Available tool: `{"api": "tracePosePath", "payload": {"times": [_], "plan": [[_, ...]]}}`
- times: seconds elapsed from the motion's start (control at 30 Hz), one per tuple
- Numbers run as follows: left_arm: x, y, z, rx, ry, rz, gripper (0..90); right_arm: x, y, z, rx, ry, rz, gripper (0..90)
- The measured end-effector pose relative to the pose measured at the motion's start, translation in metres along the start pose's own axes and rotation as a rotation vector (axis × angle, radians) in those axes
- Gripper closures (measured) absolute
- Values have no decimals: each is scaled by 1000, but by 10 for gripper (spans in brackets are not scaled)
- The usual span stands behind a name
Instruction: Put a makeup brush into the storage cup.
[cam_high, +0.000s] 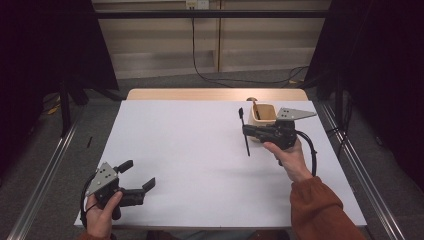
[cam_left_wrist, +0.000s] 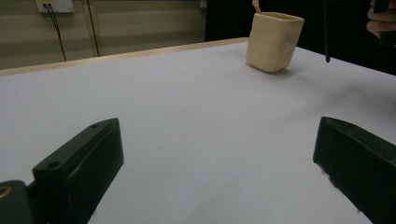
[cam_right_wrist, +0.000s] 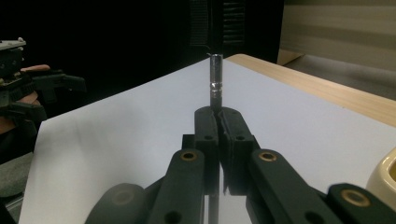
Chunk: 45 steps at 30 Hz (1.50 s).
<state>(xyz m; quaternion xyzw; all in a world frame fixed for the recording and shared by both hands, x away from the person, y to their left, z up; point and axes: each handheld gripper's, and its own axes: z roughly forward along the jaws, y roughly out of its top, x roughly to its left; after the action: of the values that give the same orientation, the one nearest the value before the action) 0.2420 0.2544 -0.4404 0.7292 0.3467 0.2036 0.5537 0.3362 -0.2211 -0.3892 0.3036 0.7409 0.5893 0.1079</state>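
The right gripper (cam_right_wrist: 218, 122) pinches a black pen (cam_high: 244, 134) beside the cup (cam_high: 263, 114) (cream-coloured), while the left gripper (cam_high: 139, 175) rests spread wide.

Dim room overall; the white table top (cam_high: 200, 155) is the brightest thing, lit softly from above, no hard glare. Dark curtains at both sides go near black. Faint soft shadows under the cup (cam_left_wrist: 273, 42) and hands. High view a bit grainy, low res. Both gripper views: near jaws blurred, out of focus; bkgd murky.
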Motion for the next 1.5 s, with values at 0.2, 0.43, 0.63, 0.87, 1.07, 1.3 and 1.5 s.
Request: {"api": "tracePosePath", "payload": {"times": [0.2,0.43,0.63,0.87,1.07,1.3,1.5], "plan": [[0,0,0,-5,-2,-3,18,2,0,1,-16,1,-9,863],[0,0,0,-15,-13,2,16,-1,3,-3,-40,-10,0,863],[0,0,0,-12,-9,3,16,-2,11,-10,-71,-19,-7,863],[0,0,0,-18,-9,7,16,-4,16,-15,-78,-36,-7,864],[0,0,0,-16,-9,11,16,-4,24,-16,-82,-47,-21,863],[0,0,0,-16,-11,11,16,-2,39,-17,-99,-51,-39,863],[1,0,0,-16,-12,11,16,-3,53,-24,-129,-71,-45,863]]}}
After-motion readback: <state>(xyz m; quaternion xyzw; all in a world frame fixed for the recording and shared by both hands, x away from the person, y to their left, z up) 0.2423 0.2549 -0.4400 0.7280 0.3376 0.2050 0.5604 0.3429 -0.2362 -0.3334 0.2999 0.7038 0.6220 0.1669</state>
